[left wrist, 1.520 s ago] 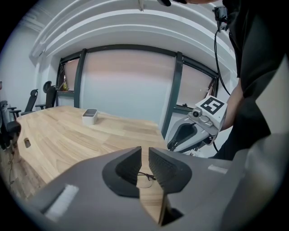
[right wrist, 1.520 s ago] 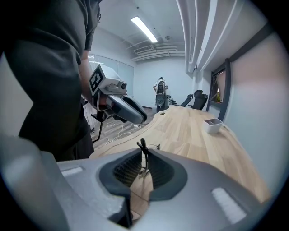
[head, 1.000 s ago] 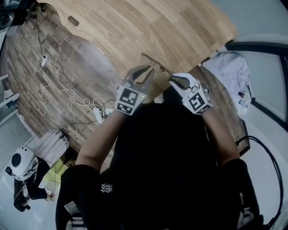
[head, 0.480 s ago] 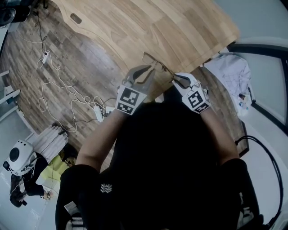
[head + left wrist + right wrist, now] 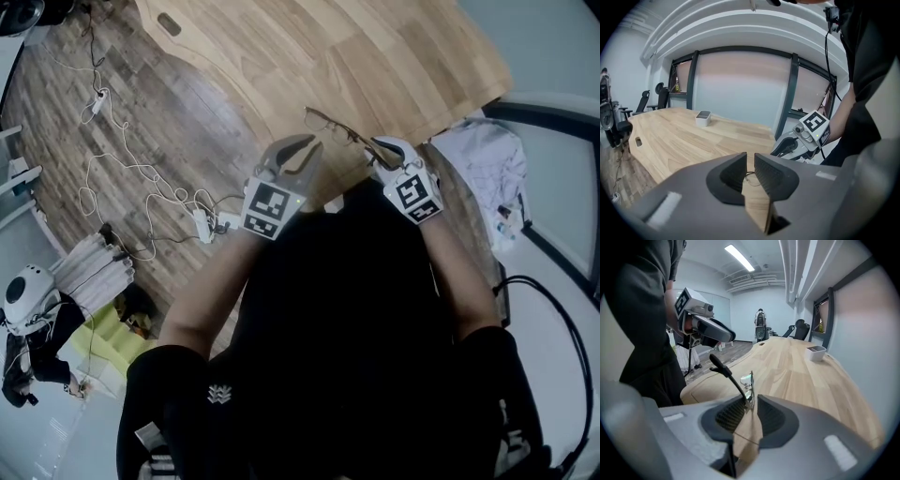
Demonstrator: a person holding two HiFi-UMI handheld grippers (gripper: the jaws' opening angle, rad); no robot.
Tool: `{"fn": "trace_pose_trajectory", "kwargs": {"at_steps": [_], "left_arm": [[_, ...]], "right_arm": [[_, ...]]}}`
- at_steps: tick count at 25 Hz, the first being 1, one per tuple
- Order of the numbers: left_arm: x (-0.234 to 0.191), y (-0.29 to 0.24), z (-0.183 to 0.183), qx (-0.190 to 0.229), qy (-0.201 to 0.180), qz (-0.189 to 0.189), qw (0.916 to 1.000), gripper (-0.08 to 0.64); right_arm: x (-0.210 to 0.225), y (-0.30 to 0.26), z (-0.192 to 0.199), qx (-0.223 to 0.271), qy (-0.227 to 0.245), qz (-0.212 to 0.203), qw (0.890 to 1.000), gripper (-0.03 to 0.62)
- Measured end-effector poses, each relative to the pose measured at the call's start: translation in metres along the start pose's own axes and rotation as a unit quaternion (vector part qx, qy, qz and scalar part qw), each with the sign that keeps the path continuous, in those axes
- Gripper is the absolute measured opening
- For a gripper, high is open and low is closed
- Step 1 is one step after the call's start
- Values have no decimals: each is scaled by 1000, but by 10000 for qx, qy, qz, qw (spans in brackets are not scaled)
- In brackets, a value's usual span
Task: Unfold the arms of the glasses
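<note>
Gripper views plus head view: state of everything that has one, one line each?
left gripper: open by a slim gap, nothing between the jaws
right gripper: shut on glasses
glasses: held at one end, one dark arm angled out past the jaws; other arm unclear
white tray: upright on the table, top open

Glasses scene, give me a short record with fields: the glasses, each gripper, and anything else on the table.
glasses: at the near edge of the wooden table; one arm angled away from the lenses
right gripper: shut on the glasses at one end of the frame
left gripper: jaws slightly apart, nothing between them, just short of the glasses
also on table: small white tray, far end
</note>
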State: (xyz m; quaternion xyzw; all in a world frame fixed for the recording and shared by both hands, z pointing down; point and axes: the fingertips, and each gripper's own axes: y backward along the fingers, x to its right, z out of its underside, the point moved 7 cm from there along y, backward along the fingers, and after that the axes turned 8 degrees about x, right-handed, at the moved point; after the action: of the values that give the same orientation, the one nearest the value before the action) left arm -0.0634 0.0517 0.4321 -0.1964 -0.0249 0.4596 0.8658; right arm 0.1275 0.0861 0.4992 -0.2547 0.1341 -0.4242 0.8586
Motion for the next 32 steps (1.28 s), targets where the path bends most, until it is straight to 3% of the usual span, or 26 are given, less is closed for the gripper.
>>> {"fn": "trace_pose_trajectory", "kwargs": {"at_steps": [19,22,27,32], "left_arm": [[-14,6,-3,-129,344,-1077,9935,57],[-14,-5,-4,-118,317,-977,9946,57],[-23,-35,0,-191,223,-634,9976,57],[-27,-63,5,-382,157,-237,9989,57]], "right_arm": [[113,-39,-3,-3,-54,4,10000,74],[111,-36,-1,-14,-152,-21,9999,74],[87,-27,0,231,-725,50,9971,73],[55,-17,2,328,-874,91,9956,73]]}}
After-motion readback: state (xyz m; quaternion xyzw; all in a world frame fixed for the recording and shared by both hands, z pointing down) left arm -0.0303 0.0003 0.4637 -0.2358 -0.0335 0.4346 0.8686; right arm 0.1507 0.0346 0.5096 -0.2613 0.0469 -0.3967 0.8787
